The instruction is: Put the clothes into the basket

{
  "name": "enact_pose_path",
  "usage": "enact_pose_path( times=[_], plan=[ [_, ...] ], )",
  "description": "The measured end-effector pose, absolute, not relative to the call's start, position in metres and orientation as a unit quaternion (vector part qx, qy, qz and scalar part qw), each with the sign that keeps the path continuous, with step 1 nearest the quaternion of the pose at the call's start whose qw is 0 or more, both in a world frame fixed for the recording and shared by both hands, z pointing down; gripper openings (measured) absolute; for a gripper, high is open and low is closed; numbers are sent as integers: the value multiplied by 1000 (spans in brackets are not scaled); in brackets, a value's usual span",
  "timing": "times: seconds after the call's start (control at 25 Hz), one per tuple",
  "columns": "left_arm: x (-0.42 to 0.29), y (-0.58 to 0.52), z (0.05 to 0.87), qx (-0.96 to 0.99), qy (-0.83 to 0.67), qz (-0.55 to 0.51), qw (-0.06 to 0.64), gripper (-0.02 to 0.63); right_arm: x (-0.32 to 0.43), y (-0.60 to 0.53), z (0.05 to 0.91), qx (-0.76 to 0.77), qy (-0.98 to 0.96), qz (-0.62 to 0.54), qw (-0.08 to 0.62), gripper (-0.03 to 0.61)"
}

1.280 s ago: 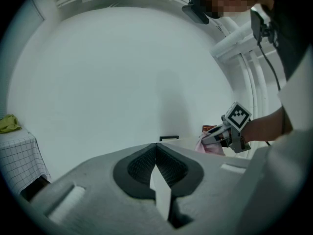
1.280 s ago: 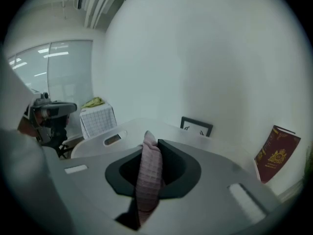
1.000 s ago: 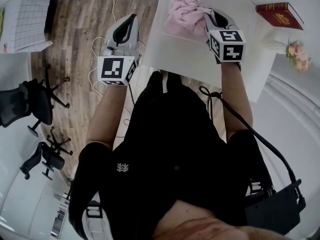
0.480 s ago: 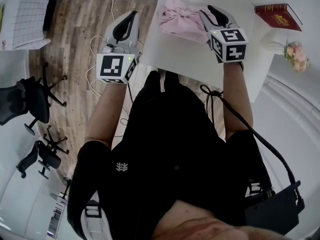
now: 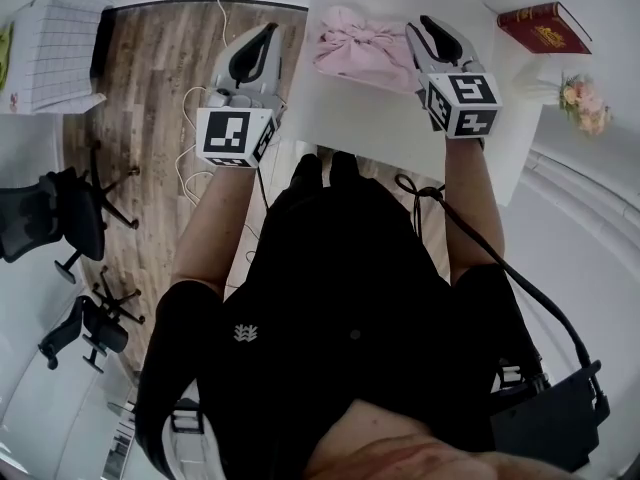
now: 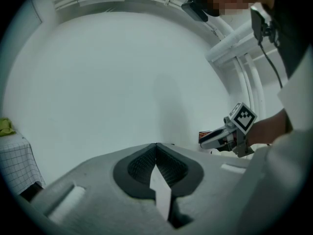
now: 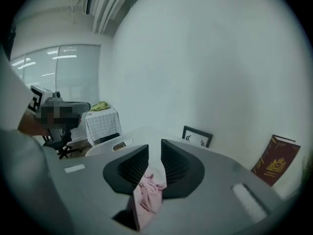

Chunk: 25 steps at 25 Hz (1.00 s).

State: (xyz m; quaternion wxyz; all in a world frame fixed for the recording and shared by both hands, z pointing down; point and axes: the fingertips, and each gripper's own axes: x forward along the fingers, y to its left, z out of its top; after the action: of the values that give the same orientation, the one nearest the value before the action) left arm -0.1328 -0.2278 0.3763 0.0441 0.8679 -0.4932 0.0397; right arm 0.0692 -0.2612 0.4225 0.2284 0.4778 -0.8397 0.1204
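Note:
A pink garment [image 5: 360, 48] lies crumpled on the white table [image 5: 400, 133]. My right gripper [image 5: 428, 30] hovers just off its right edge. Its jaws have just been closing and stand a narrow slit apart [image 7: 155, 146]. The pink garment [image 7: 148, 195] shows through the lower part of the slit, and I see no pad pressing on it. My left gripper [image 5: 262, 40] hangs over the wooden floor left of the table, its jaws together [image 6: 156, 146] with nothing in them. A white grid-patterned basket [image 5: 50, 43] with something green on it stands at the far left.
A red book [image 5: 545, 26] and a small bunch of flowers [image 5: 585, 103] sit at the table's right end. A framed picture [image 7: 197, 136] leans on the wall behind. Black office chairs [image 5: 60, 213] and loose cables [image 5: 195, 118] are on the floor to the left.
The right gripper was shut on the bunched pink garment; it has since let go and lifted, and the garment now lies flatter on the table. The left gripper has hardly moved.

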Motion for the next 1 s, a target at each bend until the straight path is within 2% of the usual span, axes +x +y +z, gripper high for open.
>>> enact_pose_path(
  times=[0.16, 0.64, 0.68, 1.0],
  plan=[
    [-125, -231, 361, 872, -488, 28, 33, -2, 93, -260, 397, 517, -829, 101, 189, 18],
    [-98, -231, 296, 891, -455, -10, -15, -1, 161, -239, 320, 608, -786, 69, 86, 17],
    [-95, -231, 292, 892, -452, -12, -17, -2, 168, -237, 315, 616, -781, 68, 79, 0],
    [-69, -230, 282, 902, -431, -12, -29, -1, 204, -216, 287, 645, -763, 42, 21, 0]
  ],
)
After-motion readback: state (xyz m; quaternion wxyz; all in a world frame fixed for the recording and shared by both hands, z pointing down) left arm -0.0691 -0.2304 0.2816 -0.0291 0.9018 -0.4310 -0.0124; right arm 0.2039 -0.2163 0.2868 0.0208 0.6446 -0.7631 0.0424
